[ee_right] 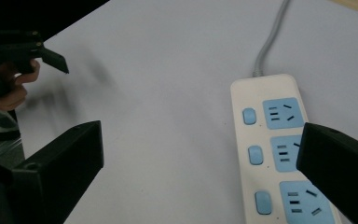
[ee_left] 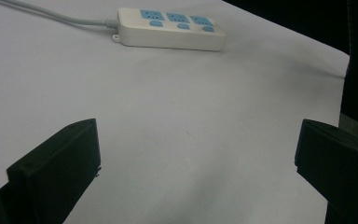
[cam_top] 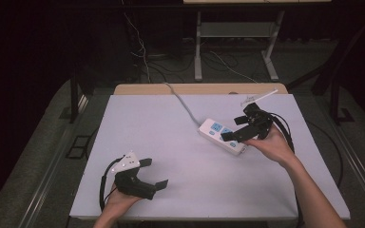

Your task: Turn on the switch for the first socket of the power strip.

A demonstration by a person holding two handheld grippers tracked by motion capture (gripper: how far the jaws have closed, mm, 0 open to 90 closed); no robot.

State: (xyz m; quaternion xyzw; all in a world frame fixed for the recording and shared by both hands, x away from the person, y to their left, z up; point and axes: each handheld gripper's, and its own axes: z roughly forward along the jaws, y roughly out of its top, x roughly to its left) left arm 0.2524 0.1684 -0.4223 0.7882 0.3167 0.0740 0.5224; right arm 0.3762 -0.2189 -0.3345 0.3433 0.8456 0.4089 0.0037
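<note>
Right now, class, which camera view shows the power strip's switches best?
The right gripper view: the power strip is close, its three blue switches plain. The left gripper view shows the whole strip farther off; in the high view the right tool overlaps it.

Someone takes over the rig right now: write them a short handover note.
Left gripper: open, holding nothing, low over the near left part of the table.
Right gripper: open, holding nothing, hovering over the power strip, one jaw above its sockets.
Power strip: lies flat at right of centre, its grey cord running to the far edge. Three sockets, nothing plugged in.
Done: nothing visibly gripped or pressed yet.
Left: probably close in on the strip with the right gripper.
</note>
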